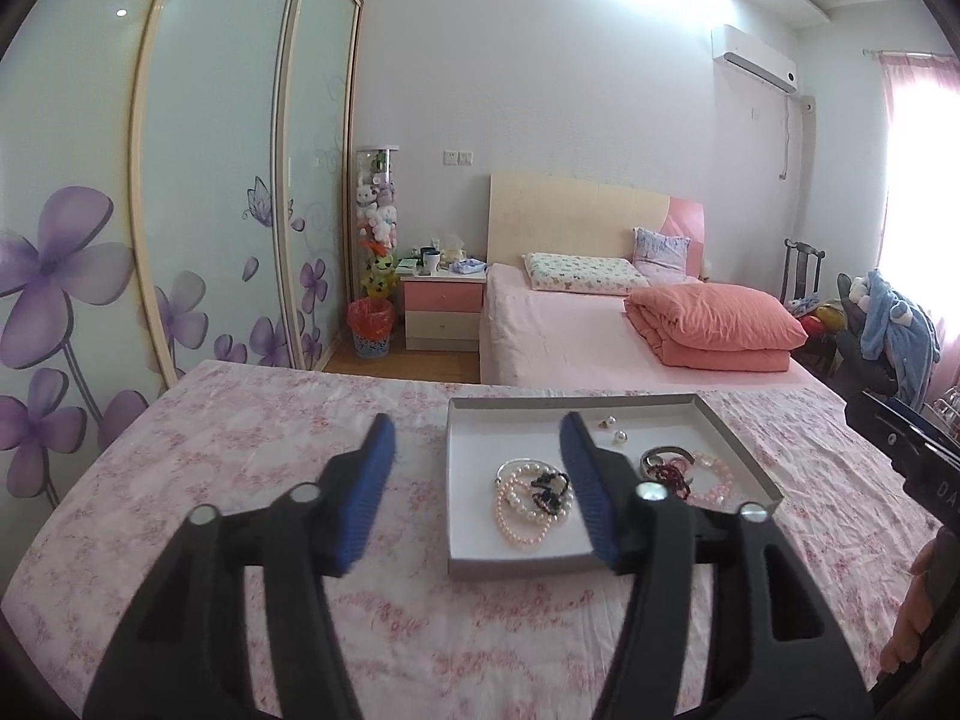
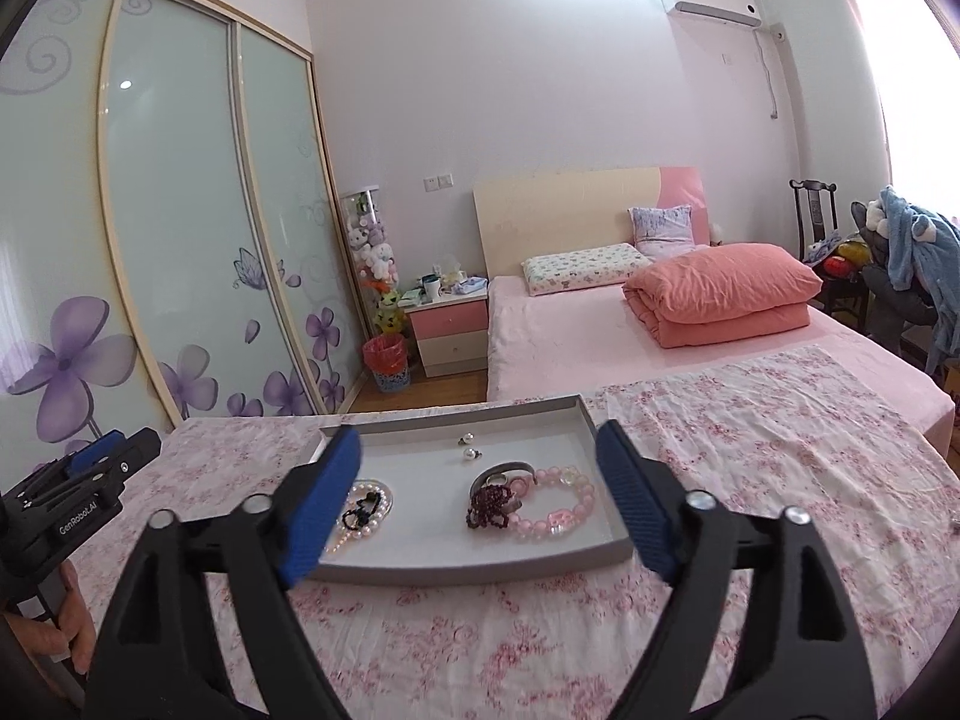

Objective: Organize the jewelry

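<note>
Lengthwise, the jewelry tray (image 2: 594, 549) runs nine to three on the floral tabletop (image 2: 750, 450); bed (image 2: 570, 354) at twelve; left claw (image 1: 480, 489) and right claw (image 2: 474, 504) apart, empty.

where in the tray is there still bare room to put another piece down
Bare floor in the tray: the far left corner behind the pearl bracelets, the middle strip between them and the dark bead strand, and the far right corner beyond the two pearl earrings. The near right is crowded: pink bead bracelet, metal bangle and dark strand overlap.
</note>
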